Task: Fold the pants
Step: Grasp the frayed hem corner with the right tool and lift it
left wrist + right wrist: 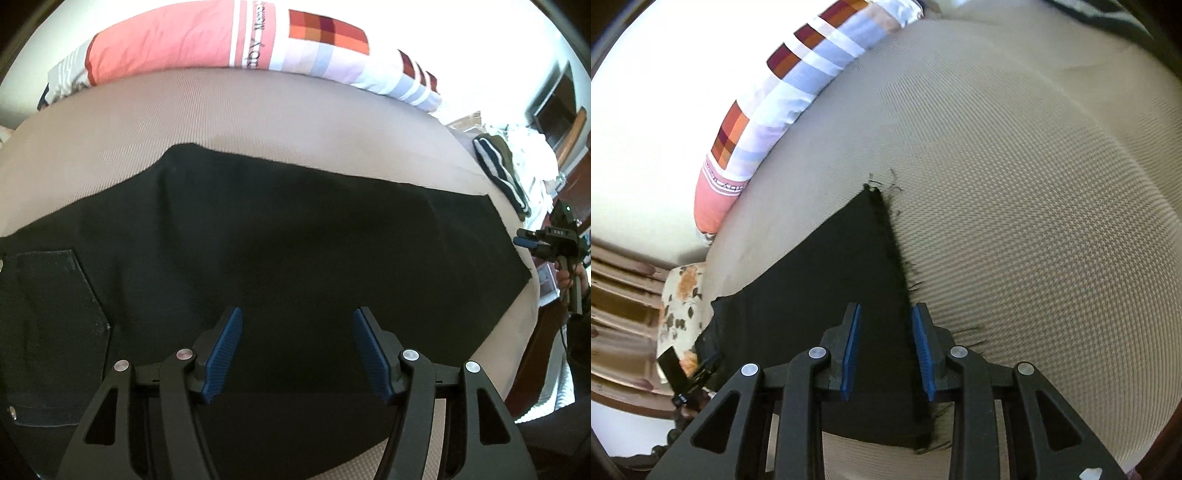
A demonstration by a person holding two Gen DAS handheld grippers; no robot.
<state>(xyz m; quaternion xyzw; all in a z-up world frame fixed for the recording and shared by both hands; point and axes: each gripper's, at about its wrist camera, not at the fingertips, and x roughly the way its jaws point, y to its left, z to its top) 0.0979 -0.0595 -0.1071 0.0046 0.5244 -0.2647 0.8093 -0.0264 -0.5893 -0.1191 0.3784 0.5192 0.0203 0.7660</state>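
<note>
Pants [280, 236]: black, laid flat across a beige woven mattress cover [258, 110], legs stacked one on the other to judge by the single outline; back pocket [55, 325] with contrast stitching visible at the waist end, frayed raw hem [892, 240] at the far end.

Left gripper [297, 356]: hovers over the seat and thigh region, blue pads spread wide, nothing between them; released.

Right gripper [886, 354]: above the hem end, blue pads narrowly apart, straddling the frayed edge; no cloth appears pinched between them, so it reads as unclenched, with the fabric lying below. Seen from the left wrist view it sits off the hem corner, apart from the cloth.

Surroundings: patchwork pillow [229, 44] in pink, orange and lilac along the far side of the bed; heap of other clothes [517, 162] near the hem end.

Stage, judged: fold along the length not yet begun; hem to be gripped and carried toward the waist.

Risks, judged:
- Narrow opening may catch only loose threads or the top layer, so the lower leg stays behind and the fold splits.
- Pads may pinch the mattress cover with the hem and drag it up.
- Waist end unpinned: the garment may slide rather than fold.
</note>
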